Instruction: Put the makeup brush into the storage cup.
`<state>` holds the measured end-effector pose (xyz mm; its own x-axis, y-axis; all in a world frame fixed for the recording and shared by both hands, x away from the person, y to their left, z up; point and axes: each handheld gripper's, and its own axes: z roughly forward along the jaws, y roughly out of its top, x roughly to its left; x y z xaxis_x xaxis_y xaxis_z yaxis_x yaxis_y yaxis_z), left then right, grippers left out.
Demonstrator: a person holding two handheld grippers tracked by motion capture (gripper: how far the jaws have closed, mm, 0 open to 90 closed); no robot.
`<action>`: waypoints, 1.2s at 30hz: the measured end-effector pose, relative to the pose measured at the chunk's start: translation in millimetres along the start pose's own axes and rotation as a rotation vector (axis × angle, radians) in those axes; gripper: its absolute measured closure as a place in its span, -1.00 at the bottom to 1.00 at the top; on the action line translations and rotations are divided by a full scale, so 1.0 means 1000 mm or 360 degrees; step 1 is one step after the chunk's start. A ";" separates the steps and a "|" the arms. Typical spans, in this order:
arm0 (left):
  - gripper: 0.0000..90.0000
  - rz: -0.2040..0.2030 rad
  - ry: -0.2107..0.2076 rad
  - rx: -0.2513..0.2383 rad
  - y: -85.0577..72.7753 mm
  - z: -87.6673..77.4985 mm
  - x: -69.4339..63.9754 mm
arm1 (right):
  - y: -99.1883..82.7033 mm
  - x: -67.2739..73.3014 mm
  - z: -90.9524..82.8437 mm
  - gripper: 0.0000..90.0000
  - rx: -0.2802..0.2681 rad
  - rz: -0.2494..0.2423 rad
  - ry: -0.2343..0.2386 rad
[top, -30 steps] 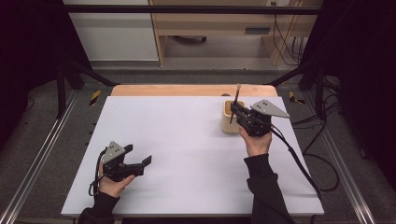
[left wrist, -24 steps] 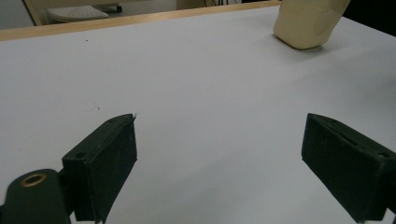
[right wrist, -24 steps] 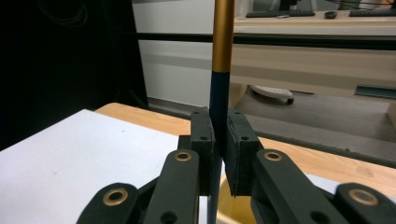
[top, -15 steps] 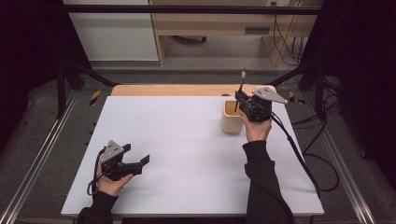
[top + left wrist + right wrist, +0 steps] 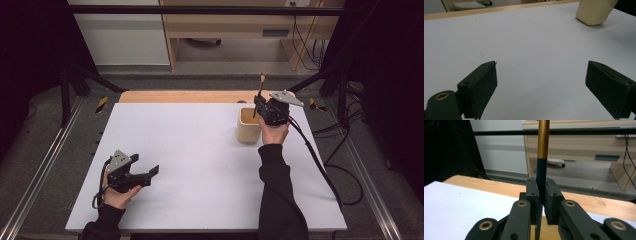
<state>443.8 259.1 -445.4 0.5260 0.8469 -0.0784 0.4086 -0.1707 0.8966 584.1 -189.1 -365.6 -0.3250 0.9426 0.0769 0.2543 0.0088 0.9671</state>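
Jaws of your right gripper (image 5: pixel 261 106) are clamped on a thin stick-like tool (image 5: pixel 541 157), dark blue where the pads squeeze it and gold above, standing nearly upright between them. In the high view you hold it at about one o'clock on the white bench (image 5: pixel 200 165), right over the pale wooden cup (image 5: pixel 248 126), with its top end poking up past the gripper toward twelve. That cup stands on the bench, just at nine o'clock of your right hand (image 5: pixel 273 133). Your left gripper (image 5: pixel 148 173) lies low at about seven o'clock, well apart from the cup, its jaws spread wide with nothing between them but bare bench; it points toward three.
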 end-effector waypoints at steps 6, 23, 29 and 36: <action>-0.78 -0.0002 0.0000 0.0000 0.000 0.000 0.001 | -0.007 -0.004 0.006 0.86 0.0036 0.0008 -0.0035; -0.78 0.0005 0.0007 0.0006 0.000 0.000 0.000 | -0.033 -0.002 0.012 0.85 0.0157 0.0001 -0.0049; -0.78 0.0012 0.0009 0.0012 -0.001 0.001 -0.001 | -0.044 0.000 0.014 0.85 0.0192 -0.0031 -0.0047; -0.78 0.0012 0.0010 0.0016 -0.001 0.001 0.000 | -0.049 0.003 0.014 0.85 0.0215 -0.0048 -0.0029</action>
<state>444.0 258.3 -446.5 0.5244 0.8487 -0.0687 0.4122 -0.1824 0.8926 583.7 -181.6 -416.3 -0.3179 0.9472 0.0426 0.3656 0.0810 0.9273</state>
